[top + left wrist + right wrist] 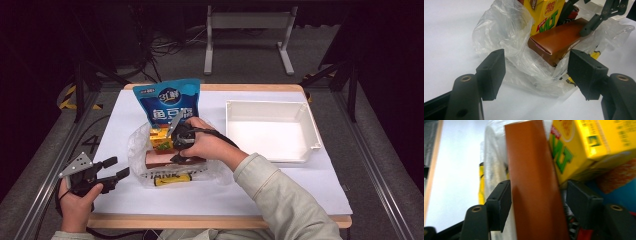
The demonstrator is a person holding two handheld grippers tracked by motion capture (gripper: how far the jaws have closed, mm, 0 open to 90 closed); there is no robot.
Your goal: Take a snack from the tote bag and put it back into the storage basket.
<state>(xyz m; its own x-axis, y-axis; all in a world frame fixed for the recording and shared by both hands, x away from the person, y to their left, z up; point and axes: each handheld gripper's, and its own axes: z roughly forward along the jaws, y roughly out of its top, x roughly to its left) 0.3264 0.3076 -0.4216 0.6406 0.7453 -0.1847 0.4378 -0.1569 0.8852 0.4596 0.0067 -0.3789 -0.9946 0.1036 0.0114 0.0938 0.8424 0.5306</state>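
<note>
While the right gripper (176, 145) straddles the brown carton (536, 185) inside the clear plastic bag (137, 150), its jaws stand either side of the box: the left pad looks to touch the box edge, the other pad shows a gap, so not clamped yet, I judge; grasp is being set up. Brown carton lies flat in the bag mouth, mid-table, with the yellow drink carton (161, 139) just behind it and touching it, and a blue snack pouch (170, 102) standing further back. Something yellow and black (172, 179) lies under the bag film at the near edge, can't tell what. Left gripper (111, 172) hovers released at the near left of the white table (310, 185), jaws apart and empty, pointed at the bag, apart from it. White tray (305, 117) on the right side sits empty. Judged progress: early, unpacking looks barely begun, nothing in the tray, all goods still in or at the bag. Left to do, likely: close on the brown carton, lift it clear of the film, carry to the tray, then repeat for the drink carton and pouch. Left gripper may need to pin the bag.
</note>
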